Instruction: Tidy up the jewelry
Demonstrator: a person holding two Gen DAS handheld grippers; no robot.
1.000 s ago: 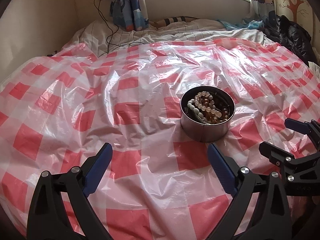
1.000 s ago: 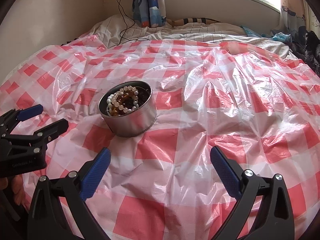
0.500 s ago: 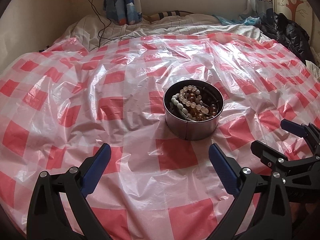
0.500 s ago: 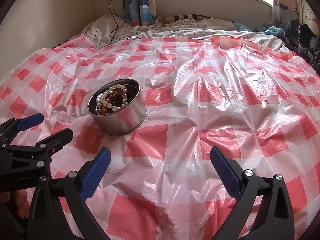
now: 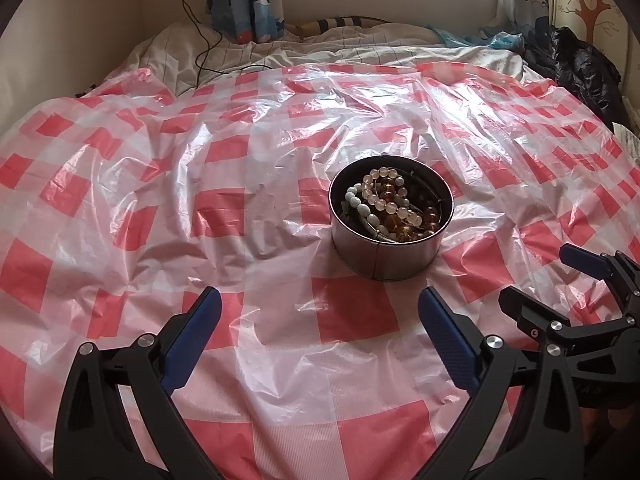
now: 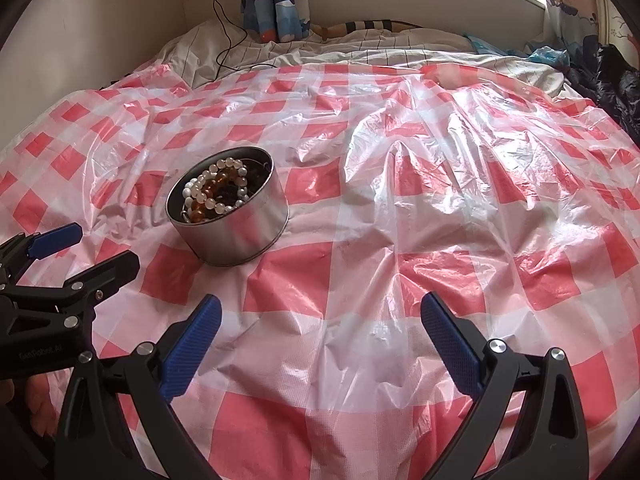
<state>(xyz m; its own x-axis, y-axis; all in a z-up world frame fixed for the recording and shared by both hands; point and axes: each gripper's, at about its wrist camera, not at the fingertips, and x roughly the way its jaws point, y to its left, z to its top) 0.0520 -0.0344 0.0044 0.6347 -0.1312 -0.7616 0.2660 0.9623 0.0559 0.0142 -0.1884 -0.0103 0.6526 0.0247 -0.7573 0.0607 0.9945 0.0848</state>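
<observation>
A round metal tin (image 5: 390, 258) (image 6: 240, 240) stands on a red-and-white checked plastic sheet (image 5: 240, 208) (image 6: 440, 208) spread over a bed. It holds several bead bracelets (image 5: 390, 204) (image 6: 214, 194), white, pale green and amber, tangled together. My left gripper (image 5: 320, 312) hovers open just short of the tin, with nothing between its blue pads. My right gripper (image 6: 320, 316) is open too, to the right of the tin and near the front. Each gripper shows in the other's view: the right gripper (image 5: 552, 280) at the right edge, the left gripper (image 6: 80, 248) at the left edge.
Behind the sheet lie a striped white blanket (image 5: 360, 48), a black cable (image 5: 196, 40) running to a wall socket, and a blue patterned curtain (image 5: 248, 4). A black jacket (image 5: 580, 72) is heaped at the far right. A wall (image 5: 80, 20) borders the bed on the left.
Both grippers have shifted slightly relative to the tin; in the left wrist view it has slid left toward the middle. Both stayed open and the tin has not moved.
</observation>
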